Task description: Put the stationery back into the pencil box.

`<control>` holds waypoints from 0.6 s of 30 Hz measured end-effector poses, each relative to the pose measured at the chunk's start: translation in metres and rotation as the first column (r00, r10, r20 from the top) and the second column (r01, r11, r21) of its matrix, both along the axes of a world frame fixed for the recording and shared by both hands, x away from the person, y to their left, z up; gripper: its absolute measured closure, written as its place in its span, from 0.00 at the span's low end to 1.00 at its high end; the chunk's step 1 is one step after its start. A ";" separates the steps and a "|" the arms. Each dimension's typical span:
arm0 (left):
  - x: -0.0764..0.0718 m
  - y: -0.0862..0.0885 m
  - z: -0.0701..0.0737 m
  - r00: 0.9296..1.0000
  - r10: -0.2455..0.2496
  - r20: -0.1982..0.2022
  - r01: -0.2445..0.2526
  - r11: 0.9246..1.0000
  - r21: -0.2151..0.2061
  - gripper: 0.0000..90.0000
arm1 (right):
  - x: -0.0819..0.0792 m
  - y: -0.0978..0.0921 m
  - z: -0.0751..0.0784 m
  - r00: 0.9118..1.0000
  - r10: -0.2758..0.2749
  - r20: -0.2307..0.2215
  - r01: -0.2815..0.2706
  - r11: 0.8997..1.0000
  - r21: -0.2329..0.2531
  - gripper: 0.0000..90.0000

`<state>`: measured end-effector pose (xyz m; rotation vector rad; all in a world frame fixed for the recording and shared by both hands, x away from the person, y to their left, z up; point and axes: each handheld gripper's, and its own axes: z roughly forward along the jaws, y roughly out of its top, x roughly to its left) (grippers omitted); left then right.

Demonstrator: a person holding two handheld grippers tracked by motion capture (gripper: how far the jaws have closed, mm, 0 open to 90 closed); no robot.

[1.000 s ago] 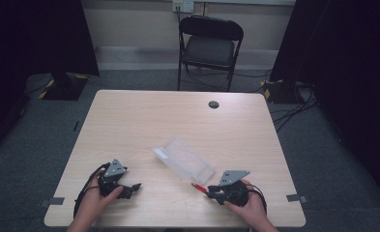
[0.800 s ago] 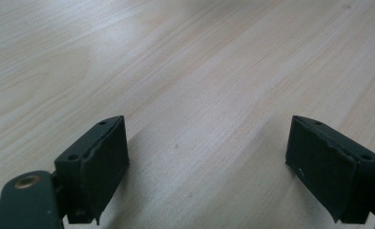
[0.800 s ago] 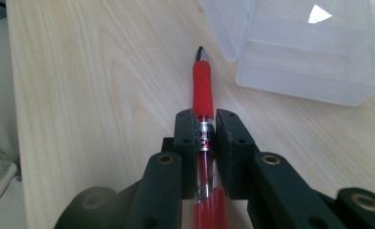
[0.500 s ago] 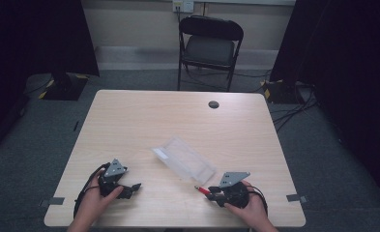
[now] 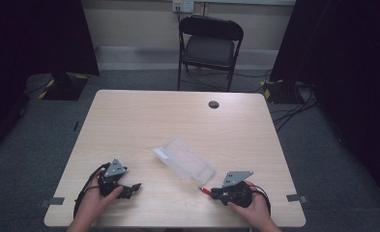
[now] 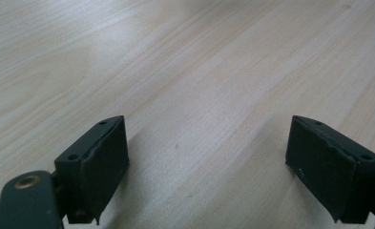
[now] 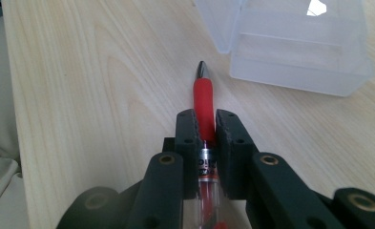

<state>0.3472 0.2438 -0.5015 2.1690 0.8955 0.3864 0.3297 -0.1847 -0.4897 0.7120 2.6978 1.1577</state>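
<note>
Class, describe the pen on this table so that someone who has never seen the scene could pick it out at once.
Start at the pale wooden table and go to its near right corner, where the right hand-held gripper is. Clamped between its black jaws is a red-gripped pen with a silver tip, pointing toward the clear plastic box. It is the table's sole red thing.

The red-gripped pen (image 7: 204,102) lay level, clamped in the right gripper (image 7: 206,125), metal tip pointing toward the clear plastic case (image 5: 183,158) just beyond, near mid-table.
</note>
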 end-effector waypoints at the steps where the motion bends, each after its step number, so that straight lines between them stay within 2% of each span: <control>1: 0.000 0.000 0.000 1.000 0.003 -0.005 -0.003 1.000 -0.006 0.15 | 0.000 -0.001 0.000 1.000 0.001 -0.002 -0.001 1.000 0.004 0.89; 11: 0.000 0.000 0.000 1.000 0.000 0.000 0.000 1.000 0.000 0.15 | 0.002 -0.012 0.002 1.000 -0.023 -0.005 0.023 1.000 0.013 0.89; 18: 0.000 0.000 0.000 1.000 0.000 0.000 0.000 1.000 0.000 0.15 | 0.006 -0.022 0.004 0.998 -0.065 -0.004 0.065 0.998 0.014 0.89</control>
